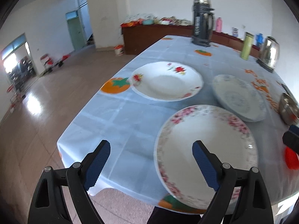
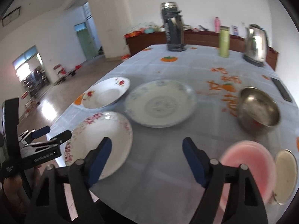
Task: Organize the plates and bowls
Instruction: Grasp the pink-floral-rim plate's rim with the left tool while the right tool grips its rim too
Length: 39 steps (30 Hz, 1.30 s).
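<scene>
Plates and bowls spread on a tablecloth (image 1: 115,115), both grippers held above the near edge.

Left gripper (image 1: 151,149) and right gripper (image 2: 147,146) are seen open, nothing clasped. The pink-flowered plate (image 1: 205,141) lies nearest left; blue-patterned plates (image 2: 160,104) centre; steel bowl (image 2: 258,108) far right; pink bowl (image 2: 248,160) near right.

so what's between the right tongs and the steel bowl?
Only bare tablecloth. In the right wrist view the right tongs stand open and empty, nothing between them and the steel bowl; the pink bowl sits off to the side.
</scene>
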Each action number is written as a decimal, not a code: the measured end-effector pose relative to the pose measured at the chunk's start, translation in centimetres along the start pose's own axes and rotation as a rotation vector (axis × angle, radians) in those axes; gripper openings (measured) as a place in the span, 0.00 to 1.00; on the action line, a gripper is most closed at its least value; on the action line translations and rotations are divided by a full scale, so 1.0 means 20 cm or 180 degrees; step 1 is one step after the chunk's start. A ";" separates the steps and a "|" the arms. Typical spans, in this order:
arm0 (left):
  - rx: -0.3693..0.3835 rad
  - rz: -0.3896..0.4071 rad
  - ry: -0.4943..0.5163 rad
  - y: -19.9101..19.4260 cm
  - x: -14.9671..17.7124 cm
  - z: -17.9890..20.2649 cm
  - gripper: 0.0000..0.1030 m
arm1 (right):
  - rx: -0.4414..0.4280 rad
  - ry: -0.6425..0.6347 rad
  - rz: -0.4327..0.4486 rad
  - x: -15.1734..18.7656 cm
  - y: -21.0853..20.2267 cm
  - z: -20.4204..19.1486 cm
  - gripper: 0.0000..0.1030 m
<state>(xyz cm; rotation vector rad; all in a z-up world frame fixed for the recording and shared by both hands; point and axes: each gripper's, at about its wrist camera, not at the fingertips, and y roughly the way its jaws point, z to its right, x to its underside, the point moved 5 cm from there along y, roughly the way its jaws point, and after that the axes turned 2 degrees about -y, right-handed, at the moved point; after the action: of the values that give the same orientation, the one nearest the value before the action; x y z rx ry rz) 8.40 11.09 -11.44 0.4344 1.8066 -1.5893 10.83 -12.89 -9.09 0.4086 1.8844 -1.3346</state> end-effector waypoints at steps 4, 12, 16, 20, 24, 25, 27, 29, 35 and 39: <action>0.0055 -0.0099 -0.0083 0.04 0.01 -0.03 0.88 | -0.0124 -0.0100 -0.0151 0.01 0.13 -0.07 0.61; 0.0213 -0.0251 -0.0121 0.11 0.05 -0.02 0.68 | -0.0233 -0.0101 -0.0432 0.07 0.29 -0.11 0.37; 0.0278 -0.0380 -0.0152 0.14 0.07 -0.01 0.60 | -0.0230 -0.0103 -0.0532 0.10 0.33 -0.11 0.31; 0.0290 -0.0355 -0.0154 0.14 0.07 -0.01 0.57 | -0.0254 -0.0090 -0.0590 0.11 0.35 -0.11 0.31; 0.0394 -0.0448 -0.0216 0.17 0.08 -0.01 0.37 | -0.0274 -0.0099 -0.0632 0.12 0.37 -0.11 0.23; 0.0415 -0.0472 -0.0222 0.18 0.08 -0.01 0.34 | -0.0285 -0.0085 -0.0651 0.13 0.38 -0.11 0.22; 0.0461 -0.0455 -0.0197 0.18 0.09 0.00 0.31 | -0.0289 -0.0082 -0.0672 0.14 0.39 -0.12 0.20; 0.0450 -0.0429 -0.0150 0.17 0.09 0.01 0.29 | -0.0303 -0.0101 -0.0671 0.14 0.40 -0.12 0.18; 0.0468 -0.0398 -0.0105 0.17 0.09 0.05 0.25 | -0.0317 -0.0152 -0.0639 0.14 0.41 -0.14 0.16; 0.0405 -0.0354 -0.0022 0.16 0.09 0.06 0.25 | -0.0309 -0.0167 -0.0622 0.15 0.41 -0.14 0.16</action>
<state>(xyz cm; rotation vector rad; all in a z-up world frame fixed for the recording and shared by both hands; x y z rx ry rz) 9.52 10.23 -15.07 0.3919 1.7572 -1.7870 13.01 -7.54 -16.15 0.1413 1.9759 -1.3588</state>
